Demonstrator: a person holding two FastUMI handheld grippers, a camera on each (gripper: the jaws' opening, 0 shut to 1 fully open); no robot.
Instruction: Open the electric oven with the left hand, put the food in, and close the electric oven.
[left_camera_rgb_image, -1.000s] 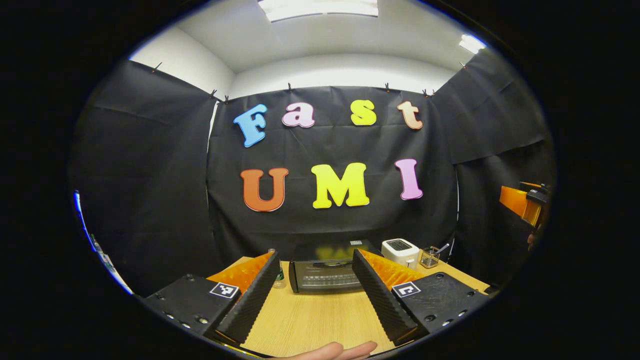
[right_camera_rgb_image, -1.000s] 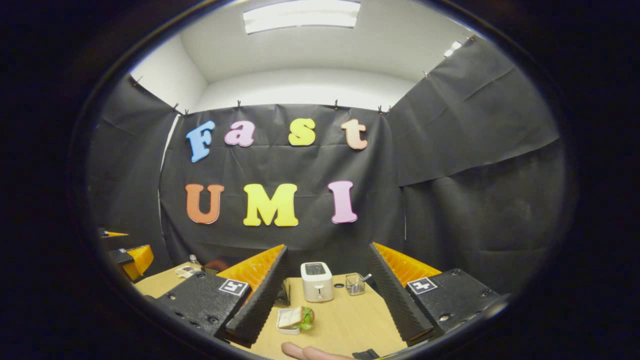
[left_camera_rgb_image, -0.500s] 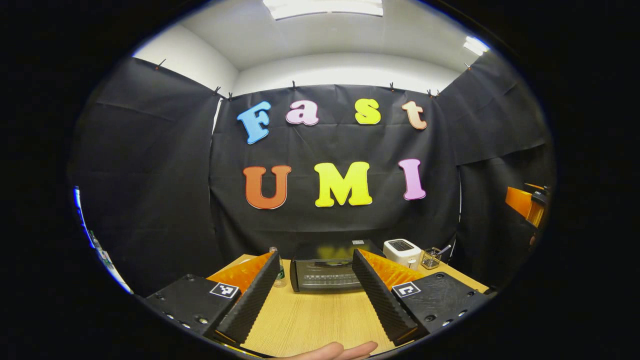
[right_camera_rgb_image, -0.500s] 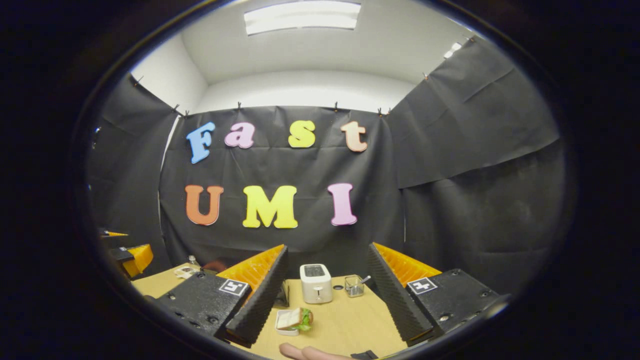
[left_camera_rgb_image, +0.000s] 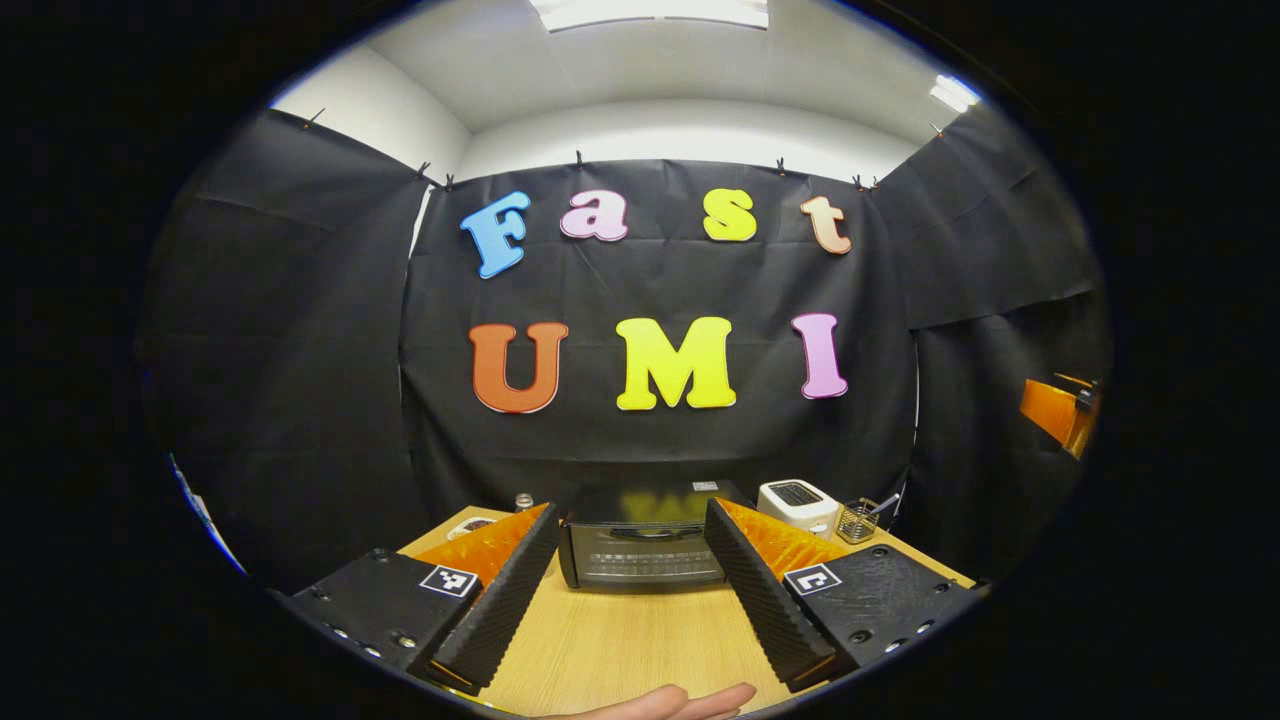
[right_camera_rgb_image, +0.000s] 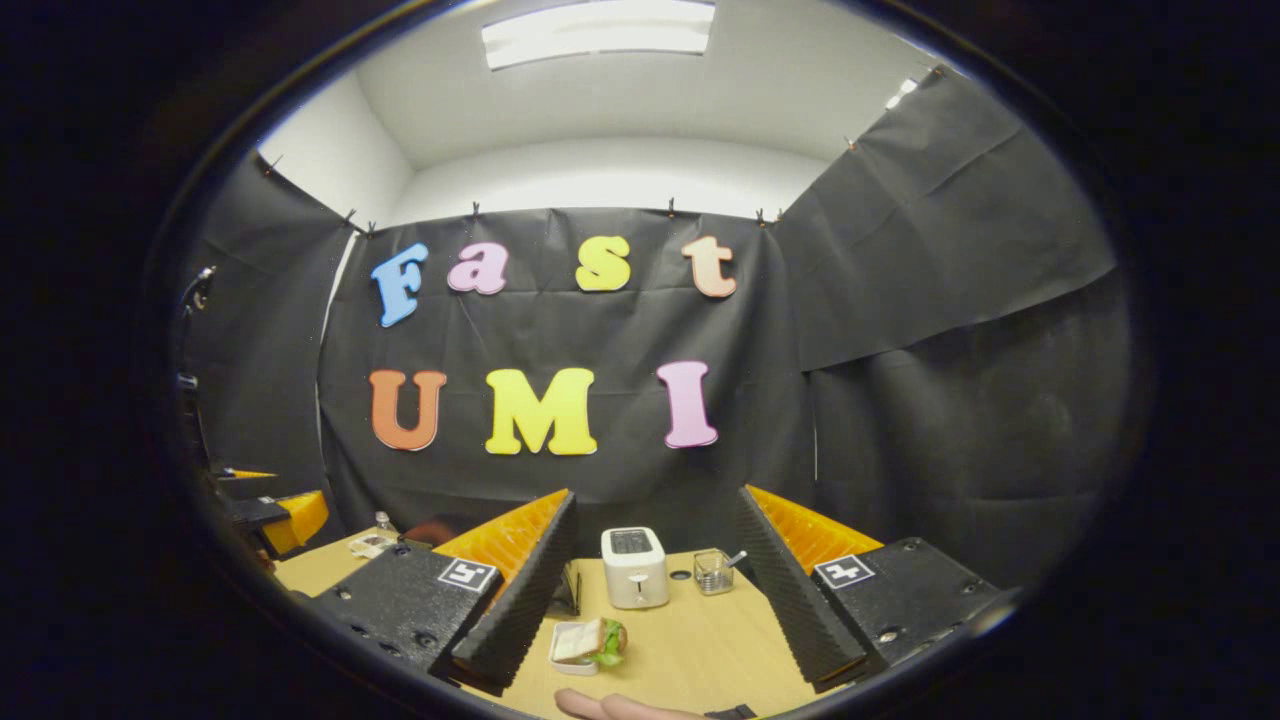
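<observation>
a: where's the oven (left_camera_rgb_image: 643, 541)?

b: at my 12 o'clock on the desk (left_camera_rgb_image: 640, 645), door closed. my left hand-held gripper (left_camera_rgb_image: 632, 588) gapes wide, empty.

a: and the right hand-held gripper (right_camera_rgb_image: 655, 608)?

b: wide too, empty. the sandwich (right_camera_rgb_image: 592, 640) sits at 11 o'clock, beside its left finger.

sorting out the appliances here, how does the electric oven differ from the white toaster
The electric oven is dark, wide and low, with a front door that is closed; the toaster is white, small and boxy, with a slot on top. The oven sits straight ahead between the left gripper's fingers; the toaster stands off to its right. Both rest on the wooden table by the back wall.
</observation>
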